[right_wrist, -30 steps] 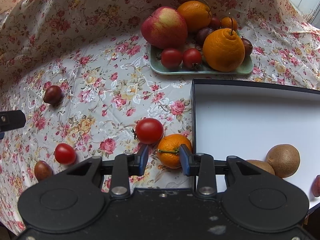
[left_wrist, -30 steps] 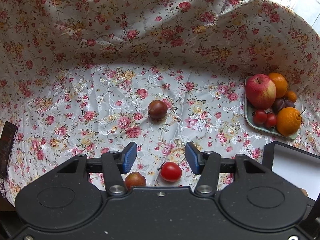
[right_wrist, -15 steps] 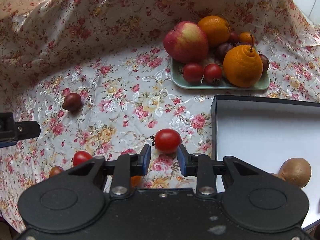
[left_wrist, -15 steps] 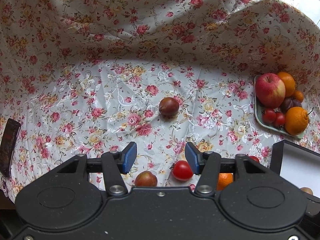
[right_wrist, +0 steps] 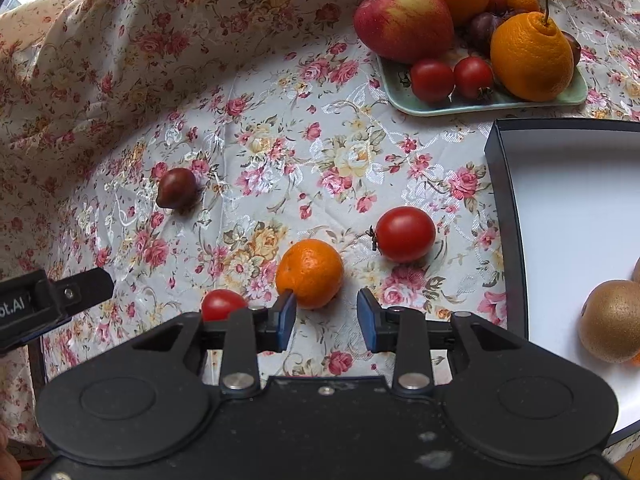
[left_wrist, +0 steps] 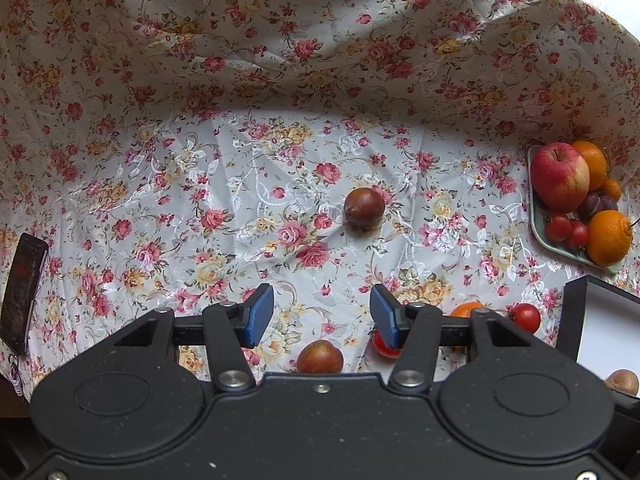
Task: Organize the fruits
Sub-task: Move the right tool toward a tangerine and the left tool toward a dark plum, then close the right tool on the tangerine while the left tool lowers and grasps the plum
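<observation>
My right gripper (right_wrist: 326, 316) hovers over the floral cloth, its jaws opening with nothing between them. A small mandarin (right_wrist: 310, 274) lies just past its left fingertip, and a red tomato (right_wrist: 405, 234) sits further right. A smaller tomato (right_wrist: 222, 304) peeks out beside the left finger. My left gripper (left_wrist: 322, 312) is open and empty. Under it lie a reddish plum (left_wrist: 320, 356) and a tomato (left_wrist: 382, 346) half hidden by its right finger. A dark plum (left_wrist: 364, 206) rests ahead of it.
A green plate (right_wrist: 480, 104) at the back right holds an apple (right_wrist: 402, 20), oranges, tomatoes and plums. A black-rimmed white box (right_wrist: 504, 200) on the right contains a kiwi (right_wrist: 610, 320). A dark phone (left_wrist: 22, 292) lies at the left edge. The cloth rises like a wall behind.
The right gripper's jaws narrowed and it shifted; the mandarin, earlier at its jaws, now lies just beyond the left fingertip. The left gripper slid left, so the fruits appear further right.
</observation>
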The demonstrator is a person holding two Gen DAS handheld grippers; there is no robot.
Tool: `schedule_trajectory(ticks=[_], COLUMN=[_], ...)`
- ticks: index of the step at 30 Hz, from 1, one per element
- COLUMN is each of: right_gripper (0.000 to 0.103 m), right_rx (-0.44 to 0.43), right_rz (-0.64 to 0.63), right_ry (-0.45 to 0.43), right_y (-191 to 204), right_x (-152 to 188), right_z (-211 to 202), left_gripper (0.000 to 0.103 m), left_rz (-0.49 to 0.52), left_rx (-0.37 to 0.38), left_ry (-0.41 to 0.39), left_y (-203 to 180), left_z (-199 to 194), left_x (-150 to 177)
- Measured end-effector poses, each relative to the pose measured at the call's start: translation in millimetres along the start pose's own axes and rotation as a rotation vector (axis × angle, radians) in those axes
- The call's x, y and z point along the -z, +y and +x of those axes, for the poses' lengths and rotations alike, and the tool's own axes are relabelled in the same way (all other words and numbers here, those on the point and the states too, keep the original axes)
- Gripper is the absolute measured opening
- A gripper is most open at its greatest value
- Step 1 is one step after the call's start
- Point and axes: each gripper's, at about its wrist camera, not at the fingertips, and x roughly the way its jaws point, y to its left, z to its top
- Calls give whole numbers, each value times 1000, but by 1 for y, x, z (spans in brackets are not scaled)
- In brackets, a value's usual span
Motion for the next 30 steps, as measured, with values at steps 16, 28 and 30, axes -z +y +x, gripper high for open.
schedule_trajectory(ticks=[16, 28, 30], right_gripper=[39, 43, 43], right_rx=[13, 90, 106], right_rz=[-11, -35, -43], right_ry=[-60, -63, -49], right_y=[25, 32, 33], right_x=[-6, -20, -22], right_z=[16, 36, 40], left_gripper=[60, 60, 60], left_rz=[-30, -46, -45], left_rx=[-8, -16, -19], left_ry=[34, 57, 63], left_y=[24, 29, 28], left_z=[14, 30, 34], left_x=[-5, -20, -23])
